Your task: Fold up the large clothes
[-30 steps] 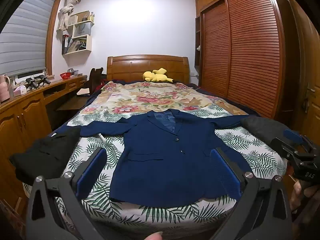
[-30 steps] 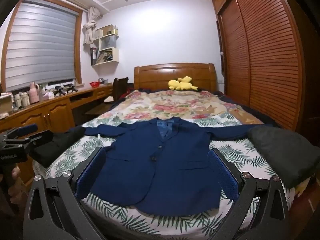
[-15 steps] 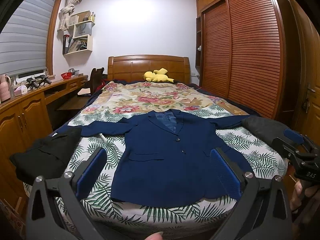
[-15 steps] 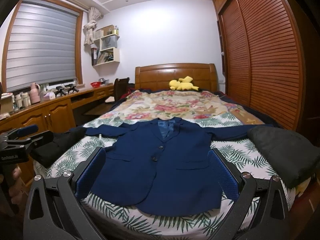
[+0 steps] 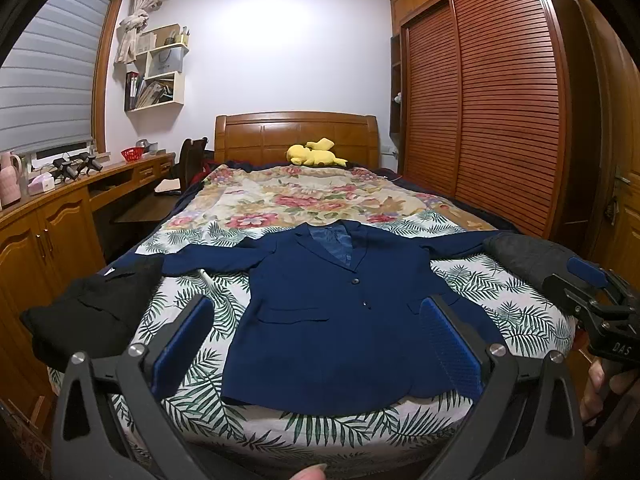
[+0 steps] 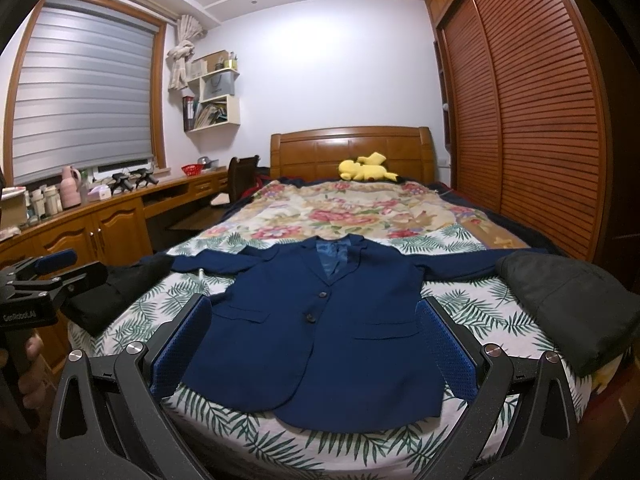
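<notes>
Left gripper (image 5: 316, 334): jaws spread wide, blue pads well apart, nothing between them and nothing touched. It hangs short of the foot of the bed (image 5: 500, 304), clear of the covers. Directly ahead of it, and framed between its fingers, lies the navy blazer (image 5: 336, 320), spread flat and front-up on the leaf-print cover, buttoned, collar away from the tool, both sleeves stretched out to the sides. A black garment (image 5: 92, 312) lies ahead and to its left at the bed edge; a dark grey bundle (image 5: 524, 254) lies ahead and to its right, covering the end of one sleeve.

Right gripper (image 6: 314, 334): jaws likewise wide apart, empty, touching nothing, held off the foot of the bed. The blazer's hem sits just beyond its fingertips, centred between them. The left gripper appears at its far left, gripped by a hand (image 6: 30, 364).
</notes>
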The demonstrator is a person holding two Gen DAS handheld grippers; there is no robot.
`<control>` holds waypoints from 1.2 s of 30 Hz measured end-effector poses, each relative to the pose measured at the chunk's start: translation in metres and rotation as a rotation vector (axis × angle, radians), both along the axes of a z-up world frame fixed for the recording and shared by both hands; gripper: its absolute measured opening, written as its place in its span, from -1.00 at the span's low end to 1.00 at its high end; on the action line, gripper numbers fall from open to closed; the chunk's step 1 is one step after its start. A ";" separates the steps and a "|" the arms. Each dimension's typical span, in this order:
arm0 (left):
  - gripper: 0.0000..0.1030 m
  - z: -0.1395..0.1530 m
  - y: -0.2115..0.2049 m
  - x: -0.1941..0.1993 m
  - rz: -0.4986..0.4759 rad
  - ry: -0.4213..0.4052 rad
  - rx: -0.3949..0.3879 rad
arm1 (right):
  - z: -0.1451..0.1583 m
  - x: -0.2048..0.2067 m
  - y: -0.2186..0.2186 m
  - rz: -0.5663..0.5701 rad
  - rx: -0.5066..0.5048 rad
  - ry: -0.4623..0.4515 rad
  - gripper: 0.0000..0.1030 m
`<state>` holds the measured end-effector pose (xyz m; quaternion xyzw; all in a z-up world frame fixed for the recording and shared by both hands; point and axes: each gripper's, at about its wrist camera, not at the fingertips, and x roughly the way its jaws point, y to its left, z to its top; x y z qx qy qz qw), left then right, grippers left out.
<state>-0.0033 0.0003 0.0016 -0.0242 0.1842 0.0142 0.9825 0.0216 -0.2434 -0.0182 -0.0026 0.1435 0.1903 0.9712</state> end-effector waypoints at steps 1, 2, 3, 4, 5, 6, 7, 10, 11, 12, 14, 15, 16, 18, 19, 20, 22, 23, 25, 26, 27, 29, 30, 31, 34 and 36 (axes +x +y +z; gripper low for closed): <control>1.00 0.001 0.000 0.000 0.000 -0.001 0.000 | 0.000 0.000 0.000 0.000 0.001 0.000 1.00; 1.00 0.001 0.000 0.000 0.000 -0.001 -0.001 | 0.000 0.001 0.000 0.001 0.002 0.001 1.00; 1.00 0.001 0.000 0.000 0.000 0.000 -0.001 | 0.000 0.001 0.000 0.002 0.002 0.002 1.00; 1.00 0.000 0.000 0.000 0.000 0.000 0.000 | 0.000 0.000 0.000 0.001 0.002 0.001 1.00; 1.00 0.001 -0.001 0.000 -0.001 0.000 0.001 | 0.000 0.000 0.000 0.001 0.001 0.000 1.00; 1.00 0.002 -0.003 -0.001 -0.001 0.000 0.002 | 0.000 0.000 0.000 0.001 0.001 0.000 1.00; 1.00 0.002 -0.003 -0.001 -0.002 0.000 0.003 | 0.000 0.000 0.000 0.002 0.000 -0.001 1.00; 1.00 0.004 -0.005 0.000 -0.001 0.000 0.004 | 0.000 0.001 -0.001 0.000 -0.001 -0.001 1.00; 1.00 0.004 -0.005 0.000 -0.001 -0.001 0.006 | 0.000 0.001 -0.001 0.002 0.001 0.000 1.00; 1.00 0.004 -0.007 -0.002 -0.002 -0.002 0.007 | 0.000 0.001 -0.001 0.001 0.001 0.000 1.00; 1.00 0.004 -0.007 -0.002 -0.003 -0.003 0.005 | 0.000 0.001 -0.001 0.000 0.000 -0.001 1.00; 1.00 0.005 -0.008 -0.002 -0.003 -0.005 0.005 | -0.001 0.001 -0.002 0.001 0.001 -0.001 1.00; 1.00 0.006 -0.009 -0.003 -0.004 -0.006 0.006 | 0.000 0.001 -0.002 0.001 0.001 -0.001 1.00; 1.00 0.008 -0.011 -0.003 -0.005 -0.010 0.009 | -0.001 0.001 -0.002 0.002 0.002 -0.001 1.00; 1.00 0.008 -0.011 -0.003 -0.005 -0.013 0.009 | 0.000 0.001 -0.002 0.002 0.002 -0.001 1.00; 1.00 0.008 -0.011 -0.004 -0.006 -0.015 0.009 | 0.000 0.001 -0.002 0.002 0.002 -0.002 1.00; 1.00 0.008 -0.012 -0.004 -0.005 -0.016 0.009 | 0.000 0.001 -0.002 0.002 0.003 -0.002 1.00; 1.00 0.008 -0.011 -0.003 -0.005 -0.017 0.008 | 0.000 0.001 -0.002 0.002 0.002 -0.002 1.00; 1.00 0.007 -0.011 -0.004 -0.005 -0.016 0.009 | 0.000 0.002 -0.002 0.004 0.003 0.000 1.00; 1.00 0.007 -0.011 -0.004 -0.004 -0.016 0.010 | 0.000 0.001 -0.002 0.005 0.001 0.000 1.00; 1.00 0.007 -0.012 -0.004 -0.003 -0.015 0.011 | 0.000 0.001 -0.002 0.003 0.001 -0.001 1.00; 1.00 0.006 -0.010 -0.005 -0.003 -0.016 0.010 | 0.000 0.001 -0.002 0.004 0.003 0.000 1.00; 1.00 0.006 -0.010 -0.005 -0.003 -0.016 0.009 | 0.001 0.000 -0.001 0.004 0.002 0.000 1.00; 1.00 0.006 -0.010 -0.005 -0.002 -0.016 0.010 | 0.002 0.000 -0.001 0.004 0.001 0.000 1.00; 1.00 0.004 -0.009 -0.003 0.000 -0.010 0.012 | 0.002 -0.001 0.000 0.004 0.003 0.001 1.00; 1.00 -0.001 -0.005 -0.001 0.005 -0.003 0.009 | 0.002 -0.001 0.000 0.004 0.002 0.005 1.00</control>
